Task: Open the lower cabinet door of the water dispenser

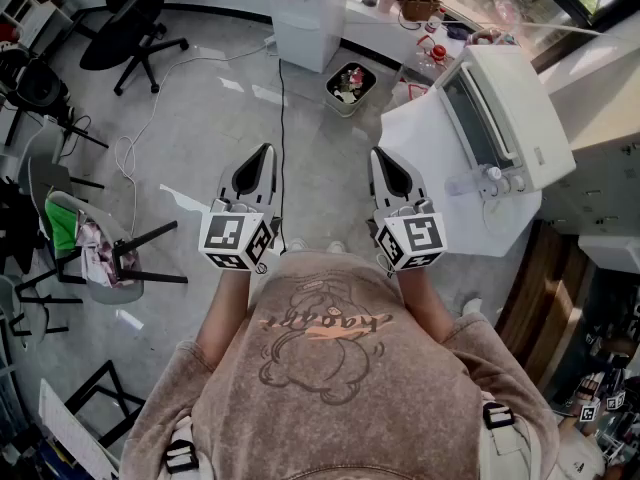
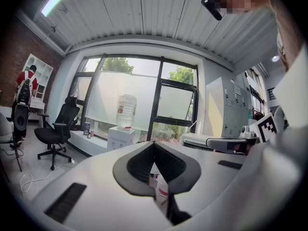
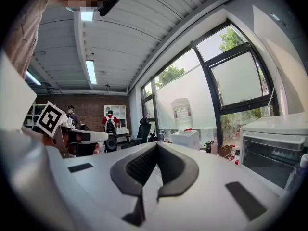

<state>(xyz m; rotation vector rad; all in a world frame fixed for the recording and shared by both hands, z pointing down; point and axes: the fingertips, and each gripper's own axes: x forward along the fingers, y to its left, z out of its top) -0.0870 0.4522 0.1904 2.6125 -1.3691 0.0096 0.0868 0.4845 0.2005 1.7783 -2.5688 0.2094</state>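
Note:
The white water dispenser stands across the room by the window counter, with its bottle on top. In the left gripper view the water dispenser is small and far off; in the right gripper view the water dispenser is just as distant. Its lower door is too small to make out. My left gripper and right gripper are held side by side at waist height, pointing level toward it. Each gripper's jaws meet at the tips, left gripper and right gripper, with nothing between them.
A white table with a toaster oven stands to my right. A small bin sits beside the dispenser. A black cable runs along the floor ahead. An office chair and folding chairs are on the left.

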